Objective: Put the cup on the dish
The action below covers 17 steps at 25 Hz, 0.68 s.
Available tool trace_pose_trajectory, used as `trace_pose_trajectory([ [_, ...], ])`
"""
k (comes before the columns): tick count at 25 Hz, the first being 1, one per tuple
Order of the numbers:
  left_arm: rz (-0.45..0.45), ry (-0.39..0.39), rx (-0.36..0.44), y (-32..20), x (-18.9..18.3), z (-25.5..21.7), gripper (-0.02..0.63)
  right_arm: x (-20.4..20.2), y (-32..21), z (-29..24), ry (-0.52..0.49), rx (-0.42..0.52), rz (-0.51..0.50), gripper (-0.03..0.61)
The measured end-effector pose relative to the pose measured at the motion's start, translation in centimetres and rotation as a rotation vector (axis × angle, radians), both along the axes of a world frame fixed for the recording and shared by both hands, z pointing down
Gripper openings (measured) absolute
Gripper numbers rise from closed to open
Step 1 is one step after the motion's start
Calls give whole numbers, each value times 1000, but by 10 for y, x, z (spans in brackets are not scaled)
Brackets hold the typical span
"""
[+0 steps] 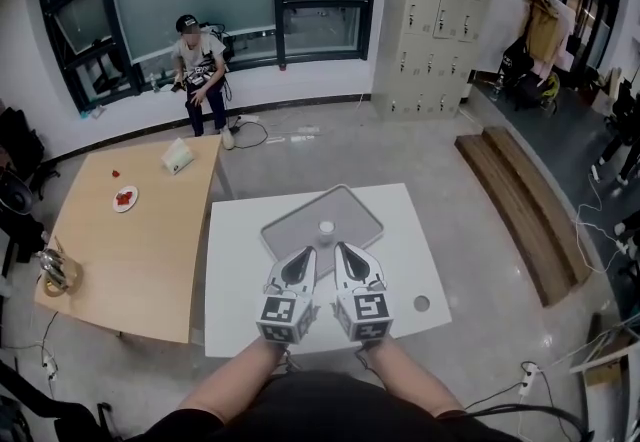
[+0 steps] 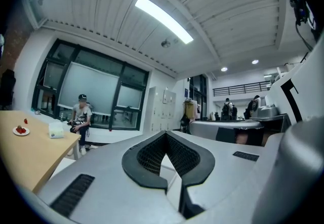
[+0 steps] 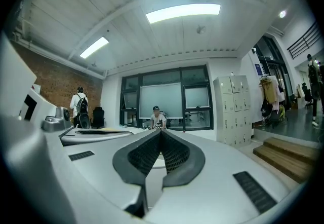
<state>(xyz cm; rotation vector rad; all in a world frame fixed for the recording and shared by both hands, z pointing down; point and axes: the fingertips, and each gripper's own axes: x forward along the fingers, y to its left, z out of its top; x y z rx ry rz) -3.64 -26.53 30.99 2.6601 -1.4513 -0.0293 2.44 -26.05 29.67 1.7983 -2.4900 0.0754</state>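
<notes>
Wooden table (image 1: pixel 140 260) (red-topped plate (image 1: pixel 124 198)), grey lockers (image 1: pixel 430 30)

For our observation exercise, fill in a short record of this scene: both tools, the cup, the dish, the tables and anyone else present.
Left tool: jaws together, holding nothing
Right tool: jaws together, holding nothing
Cup: on the dish, just ahead of both tools
Dish: grey, on the white table
Wooden table: to the left, with a plate of red items
Person: seated by the window
</notes>
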Motion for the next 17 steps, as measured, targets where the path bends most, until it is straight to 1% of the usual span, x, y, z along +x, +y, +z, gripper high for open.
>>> trace_pose_trajectory([
  [1, 2, -5, -4, 0, 0, 3, 6, -1, 0, 0, 5, 2, -5, 12],
  [5, 24, -19, 23, 0, 3, 7, 6, -3, -5, -1, 2, 16, -17, 12],
  [9, 12, -2, -5, 1, 6, 2, 6, 2, -5, -7, 6, 26, -26, 12],
  [12, 26, -13, 14, 1, 10, 4, 6, 3, -4, -9, 4, 32, -32, 12],
  [14, 37, -15, 19, 3, 13, 6, 6, 3, -1, -8, 0, 20, -25, 12],
  [17, 37, 4, -3, 8, 15, 4, 6, 3, 4, -9, -5, 7, -2, 12],
])
